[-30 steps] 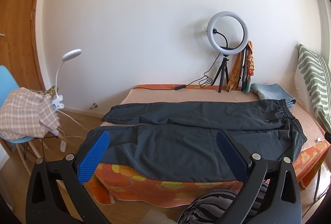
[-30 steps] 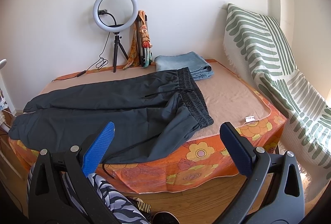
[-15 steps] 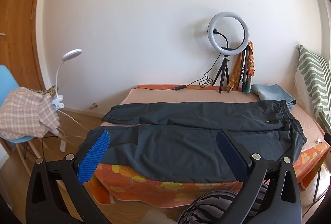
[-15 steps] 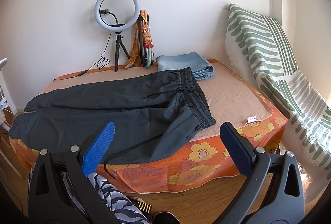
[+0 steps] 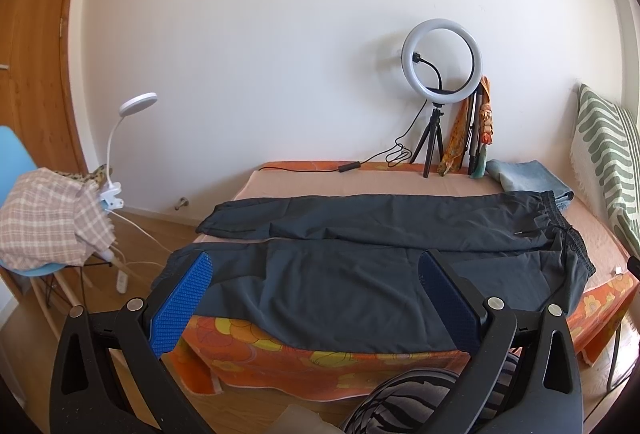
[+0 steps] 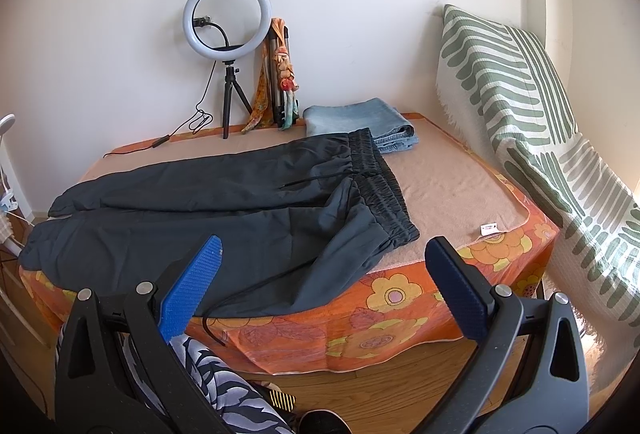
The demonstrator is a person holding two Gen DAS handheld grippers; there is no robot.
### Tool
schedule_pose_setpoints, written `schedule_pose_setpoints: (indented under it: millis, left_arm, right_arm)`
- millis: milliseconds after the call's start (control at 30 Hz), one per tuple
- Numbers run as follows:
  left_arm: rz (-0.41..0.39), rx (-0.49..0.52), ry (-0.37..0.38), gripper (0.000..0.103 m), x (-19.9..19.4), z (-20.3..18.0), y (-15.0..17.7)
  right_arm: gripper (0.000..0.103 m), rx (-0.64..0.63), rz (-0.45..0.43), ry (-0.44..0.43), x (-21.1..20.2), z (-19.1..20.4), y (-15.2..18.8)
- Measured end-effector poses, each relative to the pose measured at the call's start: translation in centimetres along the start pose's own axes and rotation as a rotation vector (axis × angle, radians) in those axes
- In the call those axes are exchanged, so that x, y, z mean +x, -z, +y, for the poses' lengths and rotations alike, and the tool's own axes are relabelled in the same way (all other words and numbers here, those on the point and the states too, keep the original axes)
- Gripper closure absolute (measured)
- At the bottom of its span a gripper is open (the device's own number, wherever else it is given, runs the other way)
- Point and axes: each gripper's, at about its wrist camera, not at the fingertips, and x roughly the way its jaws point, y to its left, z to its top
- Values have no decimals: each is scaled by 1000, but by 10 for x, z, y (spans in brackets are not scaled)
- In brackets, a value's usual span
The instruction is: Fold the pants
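Note:
Dark grey pants [image 5: 360,246] lie spread across the table [image 5: 320,358], legs side by side pointing left, elastic waistband [image 6: 380,189] at the right. The near leg hangs a little over the front edge, and a black drawstring [image 6: 248,294] dangles there. My left gripper [image 5: 316,290] hovers open in front of the near leg's middle, apart from the cloth. My right gripper [image 6: 324,274] hovers open before the table's front edge near the waist end, holding nothing.
A ring light on a tripod [image 5: 438,73] and its cable stand at the table's back. Folded jeans [image 6: 360,123] lie at the back right. A green-striped cushion [image 6: 520,105] leans at the right. A blue chair with checked cloth [image 5: 44,226] and a clip lamp [image 5: 128,137] stand left.
Both views have shifted very slightly; the pants lie as before and both grippers stay open.

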Motion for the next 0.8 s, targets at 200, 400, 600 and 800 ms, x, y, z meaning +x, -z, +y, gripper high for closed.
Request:
schedule_pose_setpoints:
  millis: [200,400,600,800]
  left_arm:
    - [5,4,-1,0,3,0,1]
    - [13,11,-8,0,11,1,0]
    - [37,17,-23,0,31,7,-1]
    - [104,-13,6,0,62,33,-2]
  right_arm:
    - [0,0,5,-5,4,2,-1]
    - [0,-5,9,-8,12,13,0]
    - [0,-25,24,-31,29,23,-7]
    - [0,-64,22,-89,47,31,-29]
